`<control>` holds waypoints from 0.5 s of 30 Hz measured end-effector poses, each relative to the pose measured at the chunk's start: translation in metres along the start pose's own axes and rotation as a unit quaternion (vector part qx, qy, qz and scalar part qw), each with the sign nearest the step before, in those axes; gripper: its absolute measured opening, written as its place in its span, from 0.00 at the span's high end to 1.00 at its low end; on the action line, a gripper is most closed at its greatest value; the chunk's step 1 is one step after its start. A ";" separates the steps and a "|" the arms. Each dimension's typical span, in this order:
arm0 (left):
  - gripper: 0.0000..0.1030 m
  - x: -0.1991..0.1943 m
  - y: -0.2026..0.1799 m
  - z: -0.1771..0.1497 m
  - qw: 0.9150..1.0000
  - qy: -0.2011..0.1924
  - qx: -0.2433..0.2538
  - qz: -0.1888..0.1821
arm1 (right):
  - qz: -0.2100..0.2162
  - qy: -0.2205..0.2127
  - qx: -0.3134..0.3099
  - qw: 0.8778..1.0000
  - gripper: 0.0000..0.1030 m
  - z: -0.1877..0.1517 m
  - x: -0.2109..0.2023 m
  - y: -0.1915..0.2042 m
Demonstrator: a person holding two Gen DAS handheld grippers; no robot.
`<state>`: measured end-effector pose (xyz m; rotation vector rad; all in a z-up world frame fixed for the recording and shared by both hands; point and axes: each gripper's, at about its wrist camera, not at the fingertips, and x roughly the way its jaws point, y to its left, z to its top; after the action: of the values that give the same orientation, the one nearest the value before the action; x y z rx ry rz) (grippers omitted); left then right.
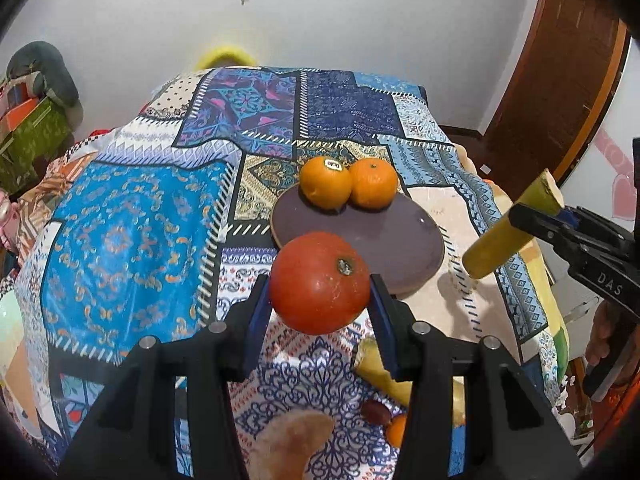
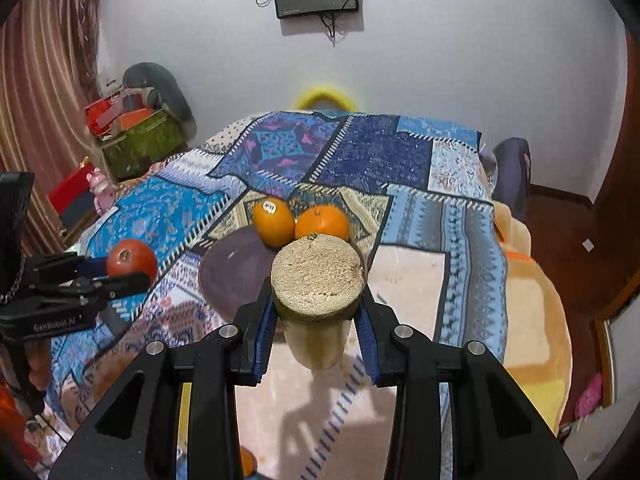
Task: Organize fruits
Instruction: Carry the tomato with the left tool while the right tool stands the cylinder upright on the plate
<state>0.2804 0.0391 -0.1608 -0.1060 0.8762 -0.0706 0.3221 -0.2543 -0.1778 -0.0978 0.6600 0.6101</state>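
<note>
My left gripper (image 1: pixel 320 292) is shut on a red tomato (image 1: pixel 319 282) and holds it above the near edge of a dark round plate (image 1: pixel 384 236). Two oranges (image 1: pixel 325 182) (image 1: pixel 373 182) sit side by side at the plate's far edge. My right gripper (image 2: pixel 318 308) is shut on a yellow-green sugarcane piece (image 2: pixel 318 272), held above the bed, right of the plate (image 2: pixel 232 268). The left wrist view shows the cane (image 1: pixel 506 232) from the side. The right wrist view shows the tomato (image 2: pixel 132 260) and oranges (image 2: pixel 274 222).
The plate lies on a bed with a blue patchwork cover (image 1: pixel 132 236). More fruit lies below my left gripper: a yellow piece (image 1: pixel 380 376), a small orange (image 1: pixel 396 430), a dark red fruit (image 1: pixel 376 412). Boxes (image 2: pixel 136 136) stand at far left; a wooden door (image 1: pixel 560 80) at right.
</note>
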 end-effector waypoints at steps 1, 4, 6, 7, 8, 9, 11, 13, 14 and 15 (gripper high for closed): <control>0.54 0.002 0.000 0.002 1.000 0.000 0.002 0.001 | -0.001 -0.001 -0.001 1.000 0.68 0.002 0.002 0.000; 0.54 0.011 -0.001 0.008 1.000 0.001 0.004 0.003 | -0.005 -0.001 -0.006 1.000 0.68 0.007 0.009 0.002; 0.54 0.019 0.000 0.011 1.000 0.004 0.002 0.001 | -0.013 0.001 -0.014 1.000 0.68 0.011 0.018 0.003; 0.54 0.022 0.001 0.013 1.000 0.005 0.002 0.001 | -0.017 0.002 -0.019 1.000 0.68 0.012 0.023 0.004; 0.54 0.027 0.001 0.015 1.000 0.007 0.002 0.000 | -0.020 0.004 -0.022 1.000 0.68 0.012 0.027 0.004; 0.54 0.031 0.001 0.017 1.000 0.009 0.003 0.000 | -0.023 0.007 -0.027 0.999 0.68 0.013 0.032 0.005; 0.54 0.040 0.002 0.019 1.000 0.012 0.005 0.000 | -0.024 0.013 -0.031 0.999 0.68 0.015 0.042 0.006; 0.54 0.049 0.002 0.022 1.000 0.016 0.004 0.000 | -0.025 0.017 -0.036 0.999 0.68 0.017 0.053 0.007; 0.54 0.055 0.003 0.024 1.000 0.020 0.003 0.000 | -0.027 0.018 -0.038 0.999 0.68 0.018 0.056 0.008; 0.54 0.059 0.003 0.025 1.000 0.022 0.003 0.000 | -0.025 0.021 -0.039 0.999 0.68 0.020 0.061 0.008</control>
<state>0.3374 0.0377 -0.1904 -0.0993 0.9200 -0.0765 0.3664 -0.2112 -0.1978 -0.2003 0.6716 0.5868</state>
